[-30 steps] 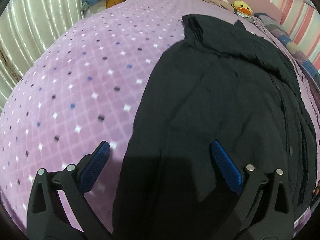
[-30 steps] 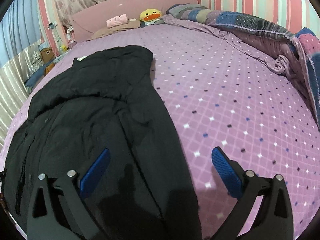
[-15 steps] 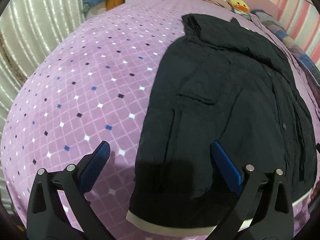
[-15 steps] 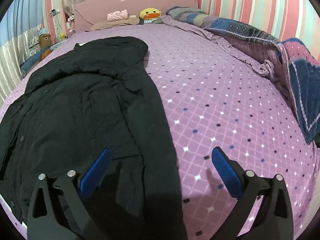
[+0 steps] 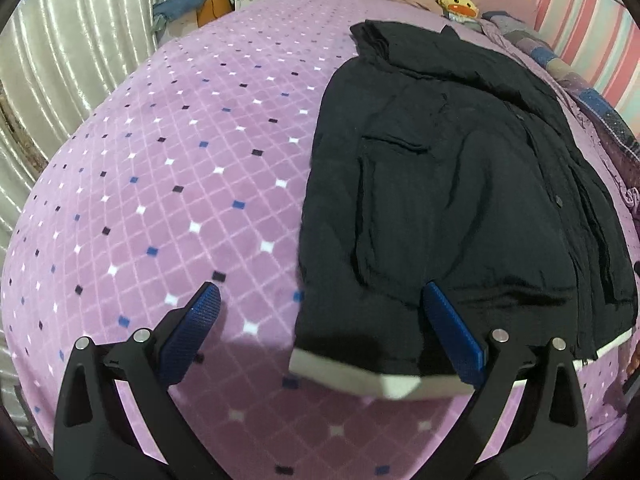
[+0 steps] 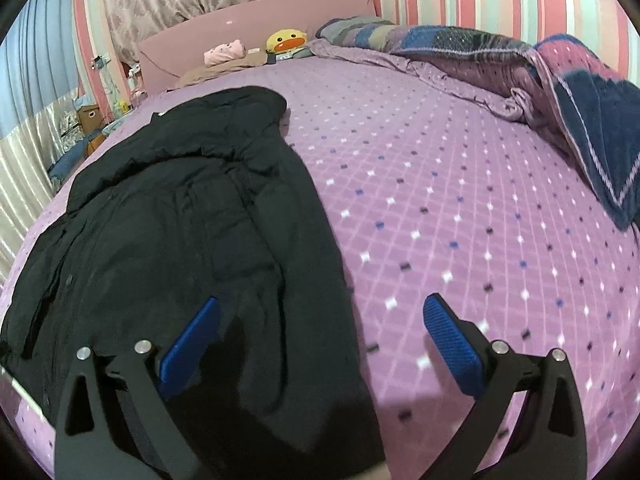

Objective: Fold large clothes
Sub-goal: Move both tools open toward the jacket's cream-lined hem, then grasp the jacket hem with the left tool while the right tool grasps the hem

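A large black jacket (image 5: 448, 184) lies spread on the purple dotted bed cover (image 5: 180, 168), collar toward the headboard, with a white hem band (image 5: 360, 376) at its near edge. It also shows in the right wrist view (image 6: 180, 240). My left gripper (image 5: 320, 332) is open and empty, above the jacket's near left hem corner. My right gripper (image 6: 320, 340) is open and empty, above the jacket's near right edge, with its right finger over the bed cover (image 6: 460, 200).
A bunched patchwork blanket (image 6: 560, 80) lies along the bed's right side. A yellow duck plush (image 6: 286, 42) and a pink item (image 6: 224, 52) sit by the pink headboard. Shiny curtains (image 5: 60, 60) and boxes (image 5: 212, 4) stand left of the bed.
Both grippers have pulled back toward the foot of the bed. The jacket's white hem has come into the left wrist view. Both stay open.
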`<move>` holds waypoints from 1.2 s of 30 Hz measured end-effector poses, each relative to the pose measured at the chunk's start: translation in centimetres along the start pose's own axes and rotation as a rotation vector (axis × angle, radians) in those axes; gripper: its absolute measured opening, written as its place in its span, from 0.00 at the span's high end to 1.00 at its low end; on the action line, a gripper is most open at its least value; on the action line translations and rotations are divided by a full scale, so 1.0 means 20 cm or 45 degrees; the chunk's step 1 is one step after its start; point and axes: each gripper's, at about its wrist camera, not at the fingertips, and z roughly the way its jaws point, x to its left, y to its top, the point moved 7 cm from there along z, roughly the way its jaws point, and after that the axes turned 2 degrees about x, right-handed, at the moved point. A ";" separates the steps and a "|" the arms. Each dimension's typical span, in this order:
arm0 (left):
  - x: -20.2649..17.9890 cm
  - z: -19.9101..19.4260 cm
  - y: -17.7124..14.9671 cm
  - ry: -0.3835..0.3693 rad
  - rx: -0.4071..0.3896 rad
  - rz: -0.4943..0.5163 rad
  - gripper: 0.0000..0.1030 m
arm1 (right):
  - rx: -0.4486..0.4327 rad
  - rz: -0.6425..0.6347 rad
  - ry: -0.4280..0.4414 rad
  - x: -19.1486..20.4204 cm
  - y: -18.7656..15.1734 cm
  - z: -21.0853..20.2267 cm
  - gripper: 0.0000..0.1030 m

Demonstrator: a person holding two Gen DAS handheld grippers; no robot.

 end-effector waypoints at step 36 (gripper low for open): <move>-0.15 0.03 -0.18 -0.010 0.027 0.118 0.60 | 0.063 0.010 0.060 -0.08 -0.20 -0.08 0.02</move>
